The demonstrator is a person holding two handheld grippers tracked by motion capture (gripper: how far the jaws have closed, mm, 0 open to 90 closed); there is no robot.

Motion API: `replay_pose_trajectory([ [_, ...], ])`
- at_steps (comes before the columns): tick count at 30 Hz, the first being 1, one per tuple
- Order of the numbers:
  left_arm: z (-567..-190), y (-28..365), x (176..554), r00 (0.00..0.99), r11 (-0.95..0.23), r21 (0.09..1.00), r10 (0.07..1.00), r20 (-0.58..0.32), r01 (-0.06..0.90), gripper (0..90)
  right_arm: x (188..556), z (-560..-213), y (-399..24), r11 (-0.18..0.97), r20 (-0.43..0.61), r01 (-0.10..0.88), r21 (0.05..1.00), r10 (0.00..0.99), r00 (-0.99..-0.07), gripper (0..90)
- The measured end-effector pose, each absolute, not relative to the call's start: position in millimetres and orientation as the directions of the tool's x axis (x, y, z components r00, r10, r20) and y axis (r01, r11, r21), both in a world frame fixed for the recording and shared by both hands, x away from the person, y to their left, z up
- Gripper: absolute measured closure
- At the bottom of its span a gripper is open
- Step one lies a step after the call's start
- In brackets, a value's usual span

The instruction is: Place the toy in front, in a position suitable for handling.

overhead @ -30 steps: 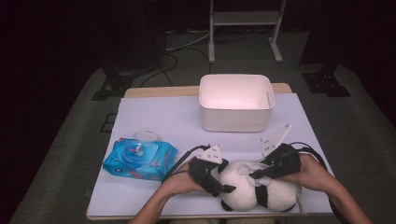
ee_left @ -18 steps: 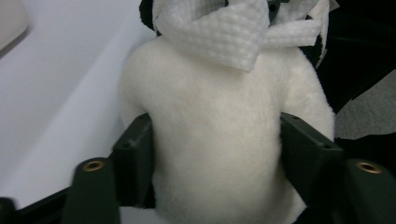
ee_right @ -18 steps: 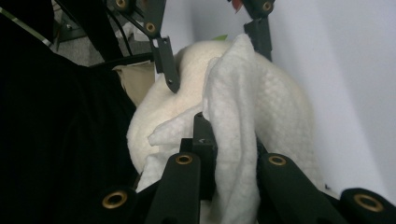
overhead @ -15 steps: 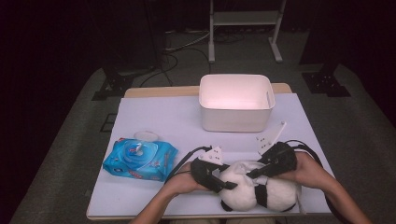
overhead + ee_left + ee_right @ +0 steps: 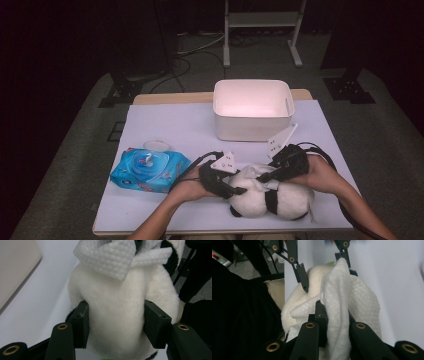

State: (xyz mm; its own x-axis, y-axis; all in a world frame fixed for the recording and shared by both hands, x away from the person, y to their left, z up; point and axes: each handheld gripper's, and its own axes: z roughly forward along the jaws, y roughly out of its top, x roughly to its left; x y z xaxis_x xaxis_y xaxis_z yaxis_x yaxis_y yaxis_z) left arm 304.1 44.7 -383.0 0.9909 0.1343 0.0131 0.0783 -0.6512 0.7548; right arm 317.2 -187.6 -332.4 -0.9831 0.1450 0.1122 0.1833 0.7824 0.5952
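A black-and-white panda plush (image 5: 280, 200) lies on the white table near the front edge. My left gripper (image 5: 234, 189) is shut on its white head end; in the left gripper view both jaws press into the plush's fur (image 5: 116, 312). A white textured wipe (image 5: 254, 173) rests on top of the plush. My right gripper (image 5: 267, 176) is shut on this wipe (image 5: 338, 315) and holds it against the plush (image 5: 312, 277). The left gripper (image 5: 322, 267) shows beyond it, clamped on the plush.
A white plastic bin (image 5: 252, 107) stands at the back middle of the table. A blue pack of wet wipes (image 5: 150, 169) lies at the left, with a small clear round lid (image 5: 156, 145) behind it. The table's front edge is close to the plush.
My right gripper has shifted slightly left across the plush with the wipe. The left gripper has kept its hold and barely moved.
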Motion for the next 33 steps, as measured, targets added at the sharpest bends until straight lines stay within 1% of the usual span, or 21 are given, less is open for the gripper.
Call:
replay_pose_trajectory([
  [6,-384,53,296,0.989,-0.641,0.764,0.147,0.03,0.072,43.1,315,-330,-191,0.791,0.093,0.186,0.583,0.163,-0.982,81.7],
  [7,-386,54,294,0.989,-0.63,0.773,0.144,0.028,0.07,38.3,310,-331,-193,0.796,0.08,0.174,0.58,0.157,-0.984,81.8],
  [8,-387,54,293,0.99,-0.626,0.777,0.14,0.028,0.067,38.3,310,-331,-193,0.796,0.08,0.174,0.58,0.157,-0.984,81.8],
  [9,-388,55,292,0.989,-0.619,0.783,0.142,0.035,0.061,35.1,308,-332,-193,0.794,0.077,0.172,0.583,0.157,-0.985,81.8],
  [11,-389,58,292,0.989,-0.599,0.797,0.144,0.015,0.075,27.5,302,-336,-195,0.789,0.067,0.16,0.593,0.15,-0.986,82.0],
  [15,-389,55,293,0.99,-0.595,0.798,0.14,-0.013,0.095,19.4,296,-340,-199,0.775,0.078,0.167,0.61,0.152,-0.985,82.2],
  [19,-387,46,298,0.992,-0.596,0.796,0.12,-0.035,0.101,16.1,294,-340,-198,0.779,0.084,0.156,0.608,0.132,-0.988,82.3],
  [22,-387,36,303,0.992,-0.597,0.794,0.109,-0.063,0.116,10.7,294,-340,-197,0.783,0.086,0.152,0.603,0.126,-0.988,82.3],
  [24,-388,32,305,0.992,-0.6,0.79,0.104,-0.077,0.124,10.0,293,-341,-196,0.786,0.084,0.146,0.6,0.119,-0.989,82.3],
  [25,-388,31,306,0.992,-0.604,0.788,0.098,-0.075,0.119,17.2,293,-341,-196,0.788,0.084,0.144,0.599,0.117,-0.99,82.3],
  [26,-388,31,307,0.993,-0.61,0.785,0.092,-0.067,0.109,17.2,294,-341,-196,0.788,0.084,0.145,0.599,0.118,-0.989,82.3],
  [27,-388,32,307,0.993,-0.612,0.782,0.094,-0.076,0.117,34.0,296,-341,-198,0.781,0.094,0.156,0.604,0.125,-0.988,82.2],
  [28,-388,33,307,0.993,-0.612,0.783,0.1,-0.066,0.113,34.0,296,-341,-198,0.781,0.094,0.156,0.604,0.125,-0.988,82.2],
  [29,-387,33,306,0.993,-0.609,0.786,0.106,-0.055,0.109,40.4,297,-341,-199,0.777,0.096,0.161,0.608,0.129,-0.987,82.2],
  [30,-386,34,306,0.993,-0.61,0.785,0.107,-0.052,0.107,43.6,299,-340,-199,0.775,0.099,0.165,0.61,0.132,-0.986,82.2],
  [33,-381,37,306,0.992,-0.613,0.786,0.127,0.004,0.076,48.2,304,-337,-198,0.769,0.095,0.168,0.617,0.139,-0.986,82.2],
])
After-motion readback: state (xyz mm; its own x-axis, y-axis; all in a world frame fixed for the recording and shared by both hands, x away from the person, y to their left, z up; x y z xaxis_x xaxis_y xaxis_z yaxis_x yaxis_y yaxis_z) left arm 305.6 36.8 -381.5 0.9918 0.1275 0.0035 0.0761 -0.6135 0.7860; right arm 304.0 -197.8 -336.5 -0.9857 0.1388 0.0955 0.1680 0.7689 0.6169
